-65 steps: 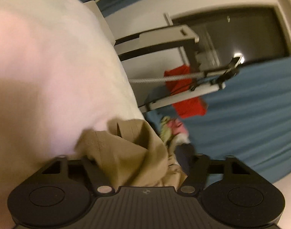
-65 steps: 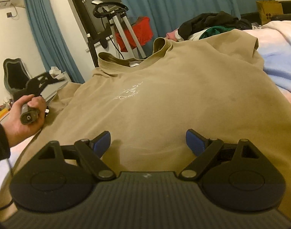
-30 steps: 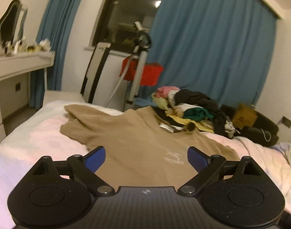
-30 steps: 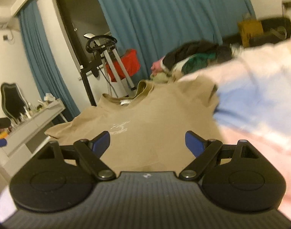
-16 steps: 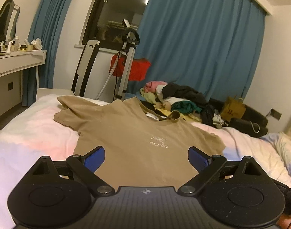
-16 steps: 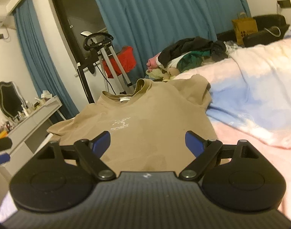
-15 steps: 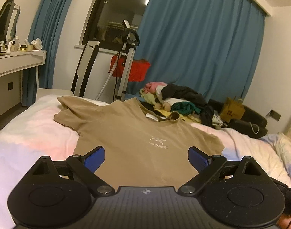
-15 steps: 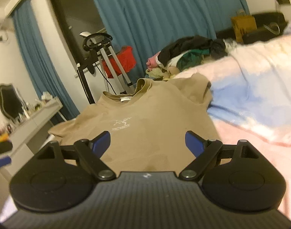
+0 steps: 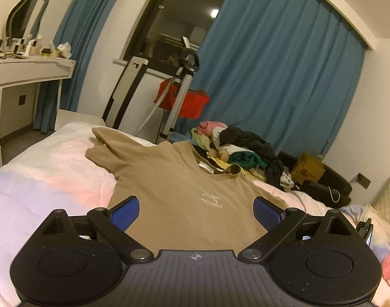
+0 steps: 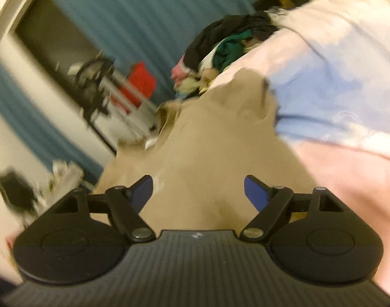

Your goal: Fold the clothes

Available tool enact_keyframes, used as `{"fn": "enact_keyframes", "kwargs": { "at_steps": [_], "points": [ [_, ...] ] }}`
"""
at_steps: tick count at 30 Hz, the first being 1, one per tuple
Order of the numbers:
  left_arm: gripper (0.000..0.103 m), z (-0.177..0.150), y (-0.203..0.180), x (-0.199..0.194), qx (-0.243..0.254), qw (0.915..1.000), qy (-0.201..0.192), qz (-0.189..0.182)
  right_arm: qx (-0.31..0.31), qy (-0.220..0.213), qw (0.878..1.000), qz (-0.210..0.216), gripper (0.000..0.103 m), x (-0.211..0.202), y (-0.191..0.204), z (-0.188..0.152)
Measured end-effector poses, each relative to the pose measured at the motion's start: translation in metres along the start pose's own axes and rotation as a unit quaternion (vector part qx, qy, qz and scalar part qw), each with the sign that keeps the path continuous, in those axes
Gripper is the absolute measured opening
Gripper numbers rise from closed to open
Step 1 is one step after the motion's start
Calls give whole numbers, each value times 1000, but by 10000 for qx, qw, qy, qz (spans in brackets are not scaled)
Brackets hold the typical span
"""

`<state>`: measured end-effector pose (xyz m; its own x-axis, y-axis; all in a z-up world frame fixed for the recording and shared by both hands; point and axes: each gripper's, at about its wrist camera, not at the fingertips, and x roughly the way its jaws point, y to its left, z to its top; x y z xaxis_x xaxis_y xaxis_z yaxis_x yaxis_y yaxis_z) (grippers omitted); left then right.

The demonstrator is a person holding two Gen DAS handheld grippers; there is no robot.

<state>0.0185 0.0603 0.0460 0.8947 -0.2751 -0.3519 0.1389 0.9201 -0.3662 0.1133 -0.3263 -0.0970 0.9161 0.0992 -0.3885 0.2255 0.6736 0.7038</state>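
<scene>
A tan T-shirt (image 9: 179, 192) with a small white chest logo lies spread face up on the bed, collar at the far end. It also shows, blurred and tilted, in the right wrist view (image 10: 215, 158). My left gripper (image 9: 196, 211) is open and empty, hovering over the shirt's lower hem. My right gripper (image 10: 198, 189) is open and empty, above the shirt's lower right part.
The bed has a pink, white and blue cover (image 9: 49, 176). A pile of mixed clothes (image 9: 241, 148) lies beyond the shirt's collar. An exercise machine with a red bag (image 9: 182, 99) stands by the blue curtains. A white dresser (image 9: 21, 76) is at the left.
The left gripper has let go of the shirt and pulled back to the hem. Now the right gripper tilts and moves fast, so its view is blurred. The shirt lies still.
</scene>
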Motion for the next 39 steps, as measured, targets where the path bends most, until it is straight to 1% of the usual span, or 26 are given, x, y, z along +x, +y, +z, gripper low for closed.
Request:
{"fn": "enact_keyframes", "kwargs": {
  "at_steps": [4,8,10,12,15,17,19,20,21,22,23,24,25,27,32,36,39],
  "points": [
    [98,3,9,18,-394,9992,48,-28,793,-181,9967,30,81,24,-45,26],
    [98,2,10,47,-682,9977,16,-21,1053,-197,9941,162,81,55,-76,32],
    [98,-1,10,65,-746,9972,24,1,964,-286,9946,274,81,67,-82,33],
    [98,-5,8,84,-784,9969,78,-26,1019,-413,9933,348,80,79,-86,37],
    [98,-16,3,113,-636,9977,245,-41,1215,-521,9905,367,81,100,-88,48],
    [98,-25,3,129,-545,9978,380,-85,1276,-507,9894,471,81,113,-87,54],
    [98,-33,3,142,-474,9976,504,-102,1099,-355,9916,579,75,128,-80,58],
    [98,-37,4,149,-443,9975,542,-115,1003,-248,9926,632,63,136,-77,58],
    [98,-40,4,155,-422,9974,569,-115,945,-109,9933,660,46,143,-74,58],
    [98,-42,5,160,-417,9973,601,-107,913,-22,9939,618,35,148,-72,58],
    [98,-44,6,166,-420,9970,640,-97,903,-17,9944,540,19,149,-70,61],
    [98,-46,9,171,-430,9967,681,-88,894,-13,9949,462,14,150,-68,63],
    [98,-47,11,174,-445,9964,714,-76,888,-42,9953,392,13,149,-66,66],
    [98,-49,16,177,-495,9959,753,-54,848,-262,9957,246,10,140,-63,79],
    [98,-46,24,175,-700,9950,716,-19,830,-841,9929,-99,10,105,-70,117],
    [98,-42,23,168,-642,9956,677,-33,664,-1264,9890,-382,11,73,-81,136],
    [98,-41,17,160,-530,9965,637,-62,611,-1409,9866,-542,13,52,-95,143]
  ]
}}
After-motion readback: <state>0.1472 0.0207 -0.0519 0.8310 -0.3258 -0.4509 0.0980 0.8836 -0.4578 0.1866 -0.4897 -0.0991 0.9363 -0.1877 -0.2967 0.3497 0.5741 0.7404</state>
